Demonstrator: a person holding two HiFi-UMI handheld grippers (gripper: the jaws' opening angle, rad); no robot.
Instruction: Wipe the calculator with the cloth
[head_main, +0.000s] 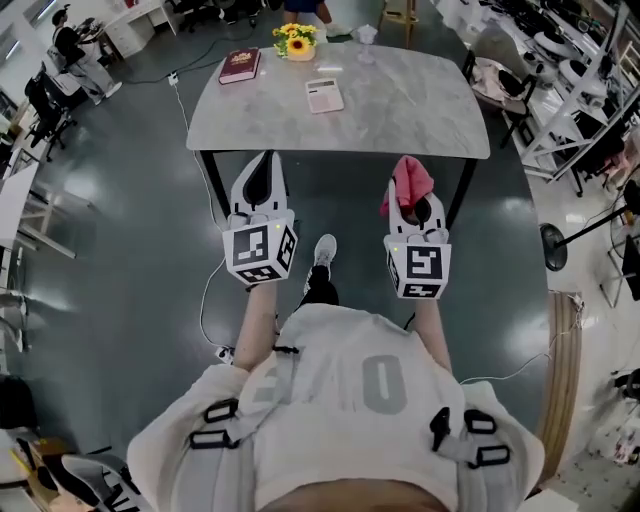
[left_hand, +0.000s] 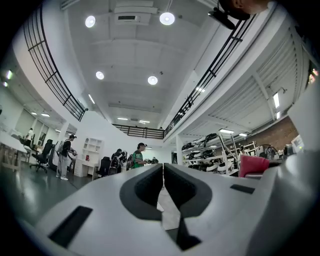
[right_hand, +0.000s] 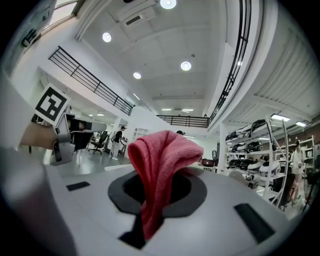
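Observation:
A white calculator (head_main: 324, 96) lies near the middle of the grey marble table (head_main: 420, 110), far ahead of both grippers. My right gripper (head_main: 414, 196) is shut on a pink cloth (head_main: 410, 180) that bunches up above its jaws; in the right gripper view the pink cloth (right_hand: 159, 167) fills the gap between the jaws. My left gripper (head_main: 261, 172) is shut with nothing in it, its jaws pressed together in the left gripper view (left_hand: 163, 175). Both grippers hang in front of the table's near edge, below its top, over the dark floor.
A dark red book (head_main: 240, 66) and a pot of yellow flowers (head_main: 296, 41) stand at the table's far left. A glass (head_main: 366, 38) sits at the far edge. A chair (head_main: 497, 82) is at the table's right, shelving beyond it. My foot (head_main: 322, 256) is under the table edge.

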